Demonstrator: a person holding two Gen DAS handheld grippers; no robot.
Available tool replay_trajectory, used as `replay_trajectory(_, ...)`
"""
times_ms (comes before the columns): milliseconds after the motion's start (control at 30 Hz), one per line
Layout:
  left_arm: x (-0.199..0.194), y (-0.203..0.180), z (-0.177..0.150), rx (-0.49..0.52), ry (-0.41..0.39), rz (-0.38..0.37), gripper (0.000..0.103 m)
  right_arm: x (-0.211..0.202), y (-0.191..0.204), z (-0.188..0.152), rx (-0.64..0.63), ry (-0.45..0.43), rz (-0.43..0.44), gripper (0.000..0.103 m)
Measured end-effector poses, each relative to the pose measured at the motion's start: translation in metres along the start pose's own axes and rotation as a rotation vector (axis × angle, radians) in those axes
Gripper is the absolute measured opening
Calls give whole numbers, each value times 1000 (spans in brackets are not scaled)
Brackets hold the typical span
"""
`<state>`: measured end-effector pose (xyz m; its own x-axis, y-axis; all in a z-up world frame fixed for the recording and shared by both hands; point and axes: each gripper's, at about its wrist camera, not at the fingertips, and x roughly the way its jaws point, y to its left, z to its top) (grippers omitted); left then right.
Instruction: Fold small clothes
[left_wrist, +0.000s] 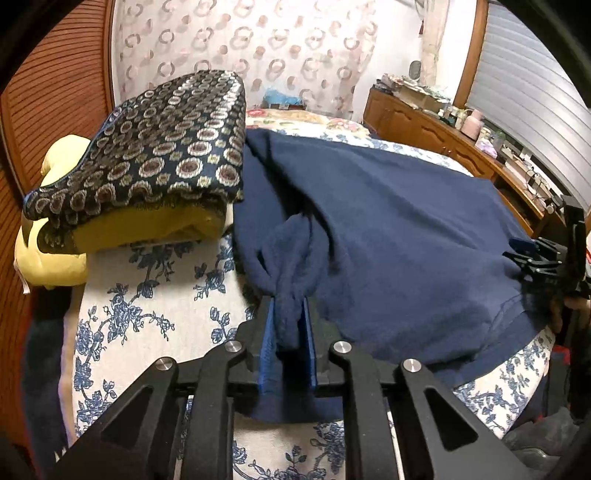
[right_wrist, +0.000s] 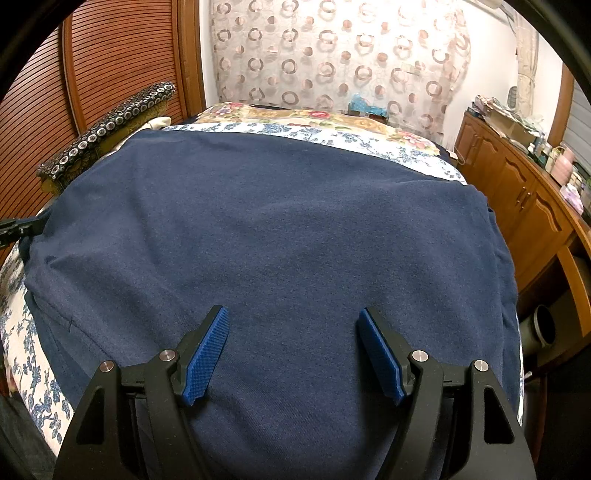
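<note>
Pinching navy garment (left_wrist: 388, 229), left claw (left_wrist: 290, 321)

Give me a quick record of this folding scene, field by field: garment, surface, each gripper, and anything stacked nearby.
garment: navy shirt, spread over the bed, one edge bunched
surface: bed with blue floral sheet
left gripper: shut on a bunched fold of the navy shirt
right gripper: open, jaws wide apart over the shirt, nothing between them
stacked nearby: folded patterned cloth on top of a mustard garment, beside the shirt
</note>
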<state>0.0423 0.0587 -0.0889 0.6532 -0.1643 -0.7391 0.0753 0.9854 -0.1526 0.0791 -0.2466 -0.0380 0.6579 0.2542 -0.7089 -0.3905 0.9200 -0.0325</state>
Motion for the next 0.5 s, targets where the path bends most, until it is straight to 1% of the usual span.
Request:
replay_trajectory(100,3,0,-1,6,2,-13,15,0,-2,0,1,0,0,75)
replay_trajectory(167,0,-3,1,17,-12,-39,11,-1,-3,0,0,2,-2,75)
replay_trajectory(267,-13,-12,7,32,-63,-95,9,-1,-4,2,0,11,0,74)
replay_trajectory(400,-28,-29,24,60,-127,-140,9,-4,-7,4,11,18,-11,74)
replay_trajectory(500,-35,-47,42,83,-160,-192,9,-18,-9,3,19,-13,-19,74)
